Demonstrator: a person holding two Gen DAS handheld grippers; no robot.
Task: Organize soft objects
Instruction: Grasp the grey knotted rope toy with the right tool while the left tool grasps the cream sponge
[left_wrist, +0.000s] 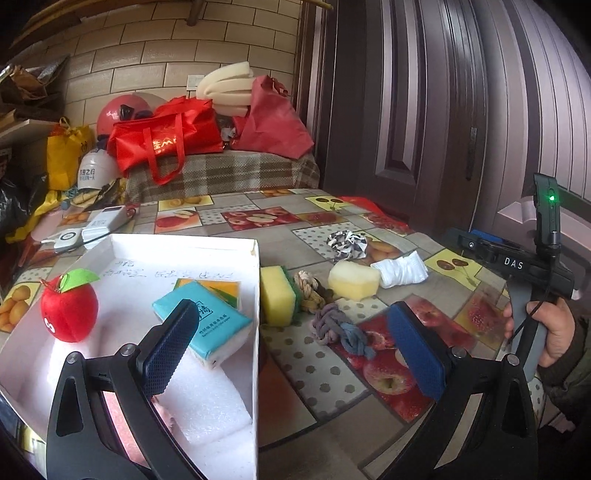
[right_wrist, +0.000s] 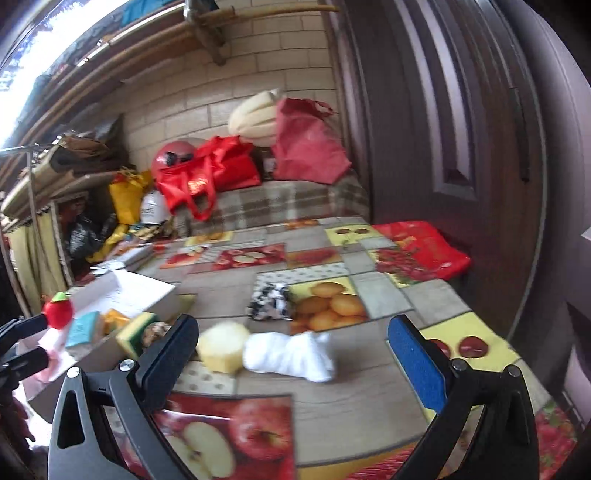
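Both our left gripper and right gripper gape wide, holding nothing. Three soft things sit in the white box; at its three o'clock, six or so wait on the worktop, including the white sock.

A cluttered home: fruit-print tablecloth, plaid-covered bench, shopping bags.

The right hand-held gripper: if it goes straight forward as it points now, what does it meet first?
Probably the white rolled cloth, lying on the table between the open fingers of the right hand-held gripper. The pale yellow foam block touches its left end. Depth is uncertain.
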